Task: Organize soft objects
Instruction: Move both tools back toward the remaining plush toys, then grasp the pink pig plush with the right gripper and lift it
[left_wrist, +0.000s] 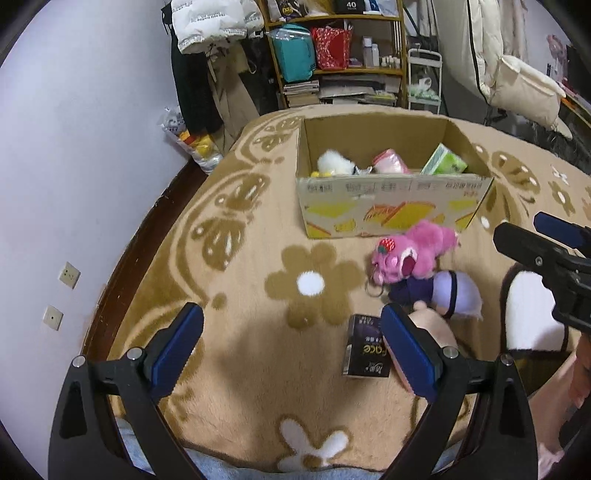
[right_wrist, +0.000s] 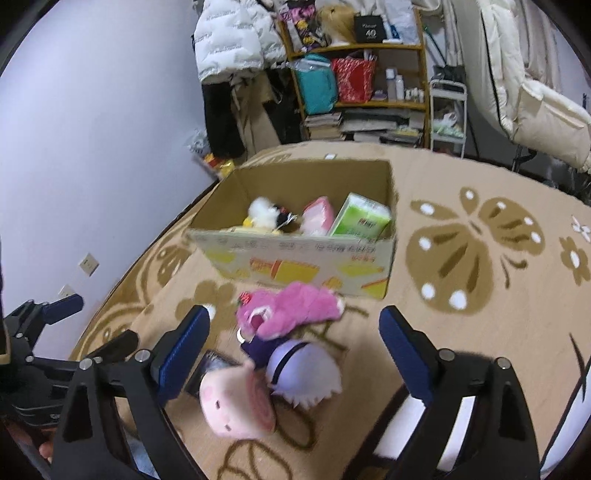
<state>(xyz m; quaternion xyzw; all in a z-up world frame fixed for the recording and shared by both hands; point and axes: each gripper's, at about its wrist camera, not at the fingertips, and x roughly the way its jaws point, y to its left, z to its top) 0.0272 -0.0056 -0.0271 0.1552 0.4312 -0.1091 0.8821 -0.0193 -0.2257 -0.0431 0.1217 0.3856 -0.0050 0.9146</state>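
Observation:
A cardboard box (left_wrist: 391, 201) (right_wrist: 295, 258) stands on the flowered blanket and holds a white plush (left_wrist: 334, 162) (right_wrist: 263, 213), a pink pack (left_wrist: 390, 162) (right_wrist: 317, 216) and a green tissue pack (left_wrist: 443, 162) (right_wrist: 360, 218). In front of it lie a pink plush (left_wrist: 417, 249) (right_wrist: 291, 312), a purple-and-lilac plush (left_wrist: 448, 293) (right_wrist: 299, 367) and a pale pink plush (left_wrist: 434, 326) (right_wrist: 236, 402). My left gripper (left_wrist: 291, 343) is open over bare blanket, left of the toys. My right gripper (right_wrist: 293, 350) is open, hovering above the plush pile.
A small black box (left_wrist: 365, 347) (right_wrist: 212, 365) lies beside the pale pink plush. A black-and-white soft item (left_wrist: 532, 314) (right_wrist: 424, 432) sits at the right. Shelves (left_wrist: 340, 55), hanging coats and a wall surround the bed.

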